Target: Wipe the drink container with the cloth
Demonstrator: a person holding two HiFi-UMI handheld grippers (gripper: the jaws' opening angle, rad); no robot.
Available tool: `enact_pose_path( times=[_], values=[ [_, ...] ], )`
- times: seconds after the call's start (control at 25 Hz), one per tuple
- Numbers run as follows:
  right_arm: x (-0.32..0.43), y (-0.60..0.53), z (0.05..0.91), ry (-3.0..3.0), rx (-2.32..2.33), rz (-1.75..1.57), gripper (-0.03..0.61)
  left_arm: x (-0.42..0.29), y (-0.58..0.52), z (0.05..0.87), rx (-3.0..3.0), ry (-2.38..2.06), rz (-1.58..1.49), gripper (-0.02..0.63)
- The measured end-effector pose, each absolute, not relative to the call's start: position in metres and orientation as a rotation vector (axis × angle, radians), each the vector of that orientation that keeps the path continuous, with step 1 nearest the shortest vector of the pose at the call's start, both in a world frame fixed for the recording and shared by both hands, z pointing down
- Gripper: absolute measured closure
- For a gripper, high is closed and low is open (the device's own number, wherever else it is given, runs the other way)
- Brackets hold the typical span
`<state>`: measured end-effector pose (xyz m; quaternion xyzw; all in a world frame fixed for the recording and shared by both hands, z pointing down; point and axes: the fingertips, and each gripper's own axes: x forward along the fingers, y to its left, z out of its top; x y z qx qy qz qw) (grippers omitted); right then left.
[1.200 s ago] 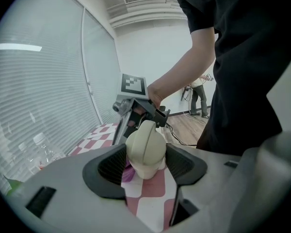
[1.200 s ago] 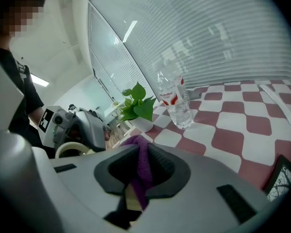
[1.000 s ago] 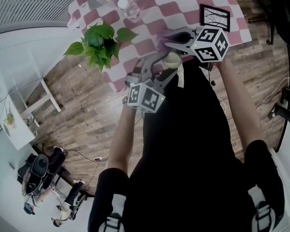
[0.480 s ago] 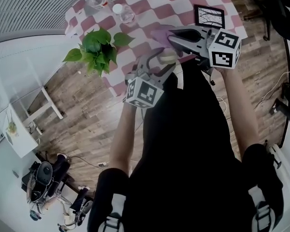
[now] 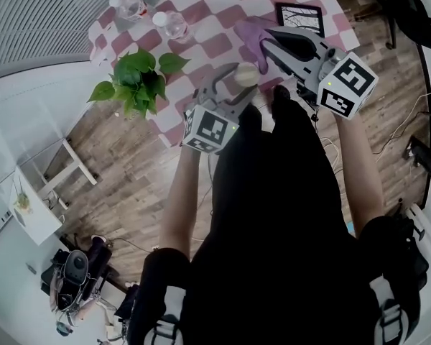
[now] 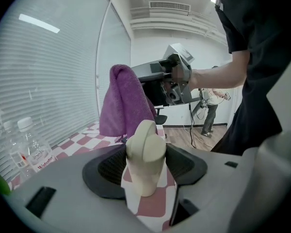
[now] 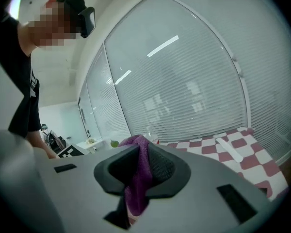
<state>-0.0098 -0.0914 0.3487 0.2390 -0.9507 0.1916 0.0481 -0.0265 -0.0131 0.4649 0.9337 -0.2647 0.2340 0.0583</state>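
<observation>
My left gripper (image 5: 238, 90) is shut on a small cream drink container (image 5: 246, 75), held upright above the near edge of the checkered table (image 5: 217, 21). In the left gripper view the container (image 6: 145, 158) stands between the dark pads, its rounded cap on top. My right gripper (image 5: 262, 40) is shut on a purple cloth (image 5: 248, 34), raised just beyond and to the right of the container. The cloth (image 6: 122, 102) hangs behind the container, apart from it. In the right gripper view the cloth (image 7: 137, 176) is pinched between the pads and droops below them.
A leafy green plant (image 5: 135, 80) stands at the table's left corner. Two clear water bottles (image 5: 169, 24) sit at the far left of the table. A black-framed picture (image 5: 299, 17) lies at its right. A second person (image 6: 213, 111) stands in the room behind.
The right gripper has lifted the cloth up and away to the right of the container. The left gripper with the container has shifted slightly farther over the table.
</observation>
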Motion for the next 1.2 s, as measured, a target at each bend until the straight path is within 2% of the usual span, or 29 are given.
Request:
enact_pose_path(
  times=[0.8, 1.04, 1.08, 1.2],
  values=[
    [0.089, -0.066, 0.338, -2.833, 0.941, 0.497, 0.511, -0.027, -0.026, 0.457, 2.633, -1.103, 0.6, 0.325],
    [0.11, -0.05, 0.328, -2.857, 0.869, 0.502, 0.511, -0.044, -0.01, 0.432, 2.487, -1.332, 0.43, 0.328],
    [0.112, -0.047, 0.326, -2.867, 0.852, 0.5, 0.511, -0.046, -0.005, 0.426, 2.467, -1.374, 0.4, 0.341],
    [0.116, -0.036, 0.321, -2.898, 0.805, 0.461, 0.515, -0.052, 0.011, 0.402, 2.42, -1.498, 0.308, 0.47]
  ],
)
